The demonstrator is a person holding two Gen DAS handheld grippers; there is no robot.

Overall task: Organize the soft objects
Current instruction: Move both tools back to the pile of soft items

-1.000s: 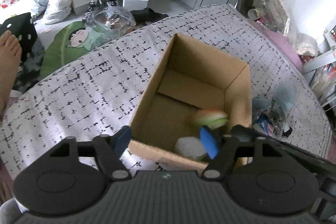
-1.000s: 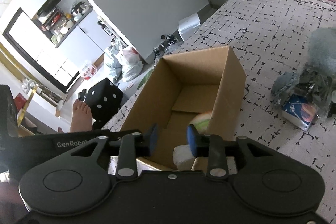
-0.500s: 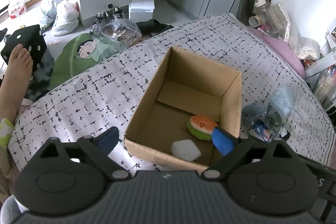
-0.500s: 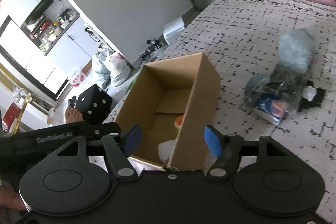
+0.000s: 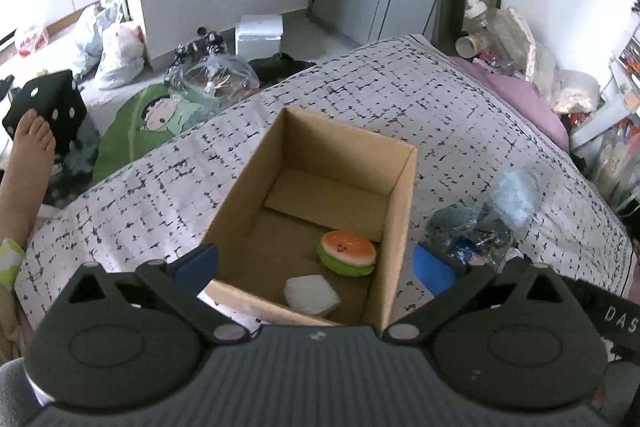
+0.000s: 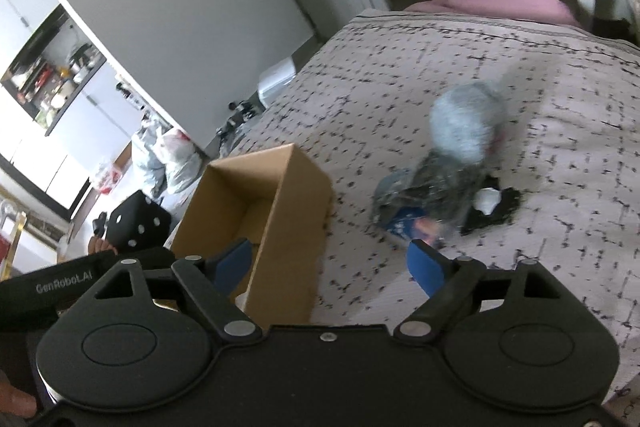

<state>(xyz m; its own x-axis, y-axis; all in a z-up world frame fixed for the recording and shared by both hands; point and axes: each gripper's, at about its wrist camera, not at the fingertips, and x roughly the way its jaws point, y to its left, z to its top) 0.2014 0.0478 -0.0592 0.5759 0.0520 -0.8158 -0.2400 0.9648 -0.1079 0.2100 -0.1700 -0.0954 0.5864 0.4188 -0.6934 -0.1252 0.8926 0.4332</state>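
On the bed [image 5: 360,99], mid-blanket, sits the box [image 5: 400,187], and two soft toys are already inside: a burger [image 5: 346,253] and a white pad [image 5: 311,295], both tucked toward the box's near right corner. Left gripper [image 5: 316,265] hangs over the box, jaws still spreading with nothing between them. Right gripper [image 6: 329,263] is the same deal, jaws opening and empty, straddling the box's right wall. What's left is the pile [image 6: 436,187] near the bed's right edge: a fluffy blue thing, plastic wrap, some dark bits. My worry is that it's all tangled, so a grab could drag the wrap along or knock pieces off the edge. Also, the right finger could bump the box if it swings carelessly.
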